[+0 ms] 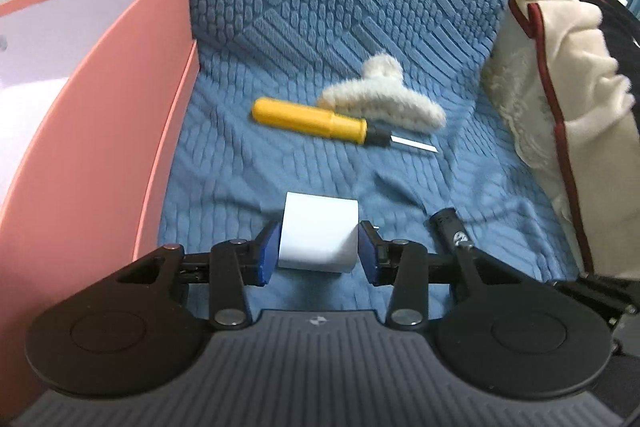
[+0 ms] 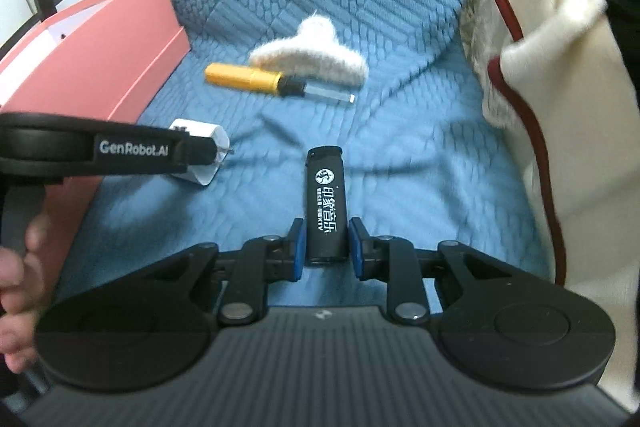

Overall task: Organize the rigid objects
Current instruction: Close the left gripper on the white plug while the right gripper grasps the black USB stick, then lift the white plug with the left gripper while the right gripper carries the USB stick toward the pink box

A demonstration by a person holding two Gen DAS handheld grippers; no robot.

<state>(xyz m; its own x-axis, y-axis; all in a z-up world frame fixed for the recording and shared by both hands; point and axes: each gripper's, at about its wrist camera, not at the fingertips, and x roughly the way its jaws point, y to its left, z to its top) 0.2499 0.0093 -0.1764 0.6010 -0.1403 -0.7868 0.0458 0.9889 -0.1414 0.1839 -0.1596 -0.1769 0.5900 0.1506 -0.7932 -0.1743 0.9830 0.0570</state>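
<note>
Right tongs (image 2: pixel 322 247) grip black lighter (image 2: pixel 325 203); long axis points away.

A white block (image 1: pixel 318 241), black lighter (image 2: pixel 326 211) with white print, yellow-handled tool (image 1: pixel 308 121), perhaps cream fluffy clip (image 1: pixel 380 99), pink box (image 1: pixel 100 107), blue quilted cover (image 1: pixel 320 7).

Pink box (image 1: pixel 100 115) cut off by the left edge of the left wrist view, its floor out of sight behind the near wall. In the right wrist view, white plug (image 2: pixel 200 155) half hidden behind the left gripper's arm (image 2: pixel 100 149). Hand (image 2: pixel 16 267) cropped by the left edge and blurred. Lighter (image 1: pixel 448 227) only partly seen in the left wrist view, lower end behind the gripper linkage. Small print under the lighter's (image 2: pixel 326 203) large characters too fine to read. Cream blanket (image 1: pixel 568 67) smeared and cut off at the right edge. Fluffy hair clip (image 1: pixel 384 99) soft-edged, teeth not discernible.
</note>
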